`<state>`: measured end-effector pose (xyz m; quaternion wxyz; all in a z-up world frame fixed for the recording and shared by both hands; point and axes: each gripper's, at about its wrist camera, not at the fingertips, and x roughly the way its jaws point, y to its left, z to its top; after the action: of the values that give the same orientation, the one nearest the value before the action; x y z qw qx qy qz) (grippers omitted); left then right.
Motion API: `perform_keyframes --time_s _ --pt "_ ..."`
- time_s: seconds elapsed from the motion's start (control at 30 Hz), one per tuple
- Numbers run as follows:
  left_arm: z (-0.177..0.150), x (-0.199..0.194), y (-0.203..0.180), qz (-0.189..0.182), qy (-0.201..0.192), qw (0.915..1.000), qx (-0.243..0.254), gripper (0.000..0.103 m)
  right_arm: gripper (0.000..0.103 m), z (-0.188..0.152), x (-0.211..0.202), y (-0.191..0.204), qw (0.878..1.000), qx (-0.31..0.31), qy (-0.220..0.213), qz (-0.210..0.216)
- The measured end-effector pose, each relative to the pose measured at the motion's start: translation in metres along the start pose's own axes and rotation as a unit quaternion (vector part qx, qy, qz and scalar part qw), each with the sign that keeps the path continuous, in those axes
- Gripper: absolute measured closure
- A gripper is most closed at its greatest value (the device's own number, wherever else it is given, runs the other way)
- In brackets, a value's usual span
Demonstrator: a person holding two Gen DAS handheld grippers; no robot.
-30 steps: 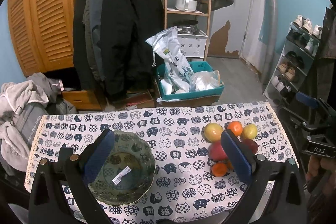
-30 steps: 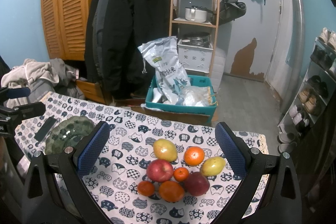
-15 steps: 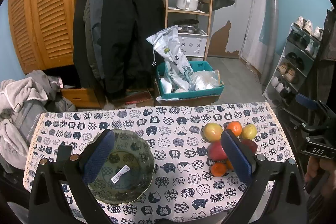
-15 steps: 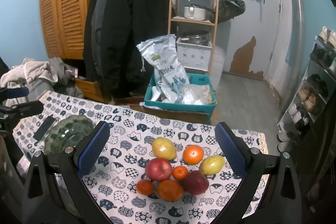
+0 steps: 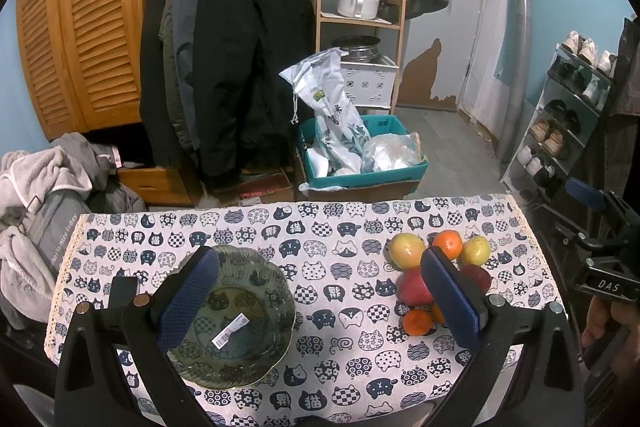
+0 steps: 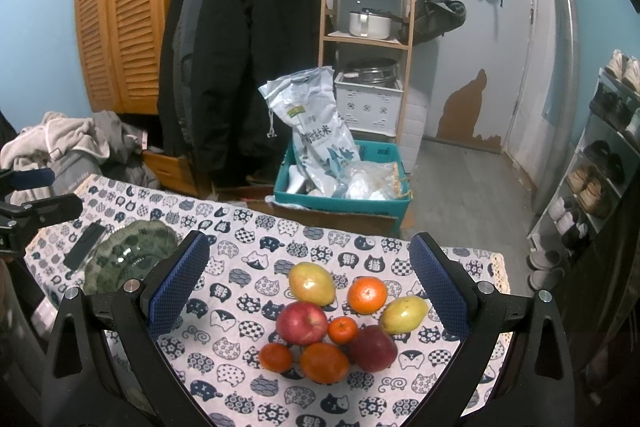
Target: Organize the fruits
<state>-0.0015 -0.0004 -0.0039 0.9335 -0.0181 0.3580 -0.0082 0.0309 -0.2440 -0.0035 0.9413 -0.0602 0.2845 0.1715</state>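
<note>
We are holding both the left gripper [image 5: 318,301] and right gripper [image 6: 308,285] spread and empty; the red apple [image 6: 301,323] looks firm, smooth, roll-prone, so we are favouring its widest middle.

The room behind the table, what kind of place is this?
Probably a home entryway or storage corner: dark coats hang on a rail, a shoe rack stands by the door, and a wooden shelf holds pots.

Bare cloth [image 5: 344,279] lies open between the green plate [image 5: 256,311] and the tight fruit cluster [image 6: 332,319]; phone [image 6: 84,245] crowds the plate's far side.
</note>
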Motion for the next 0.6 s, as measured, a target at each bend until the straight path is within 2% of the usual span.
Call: perform_keyframes --time_s 0.6 --pt "-0.0004 0.0015 -0.0010 -0.007 0.003 1.0000 -0.003 0.001 0.004 0.0001 -0.0010 -0.0073 1.000 0.006 0.000 0.004"
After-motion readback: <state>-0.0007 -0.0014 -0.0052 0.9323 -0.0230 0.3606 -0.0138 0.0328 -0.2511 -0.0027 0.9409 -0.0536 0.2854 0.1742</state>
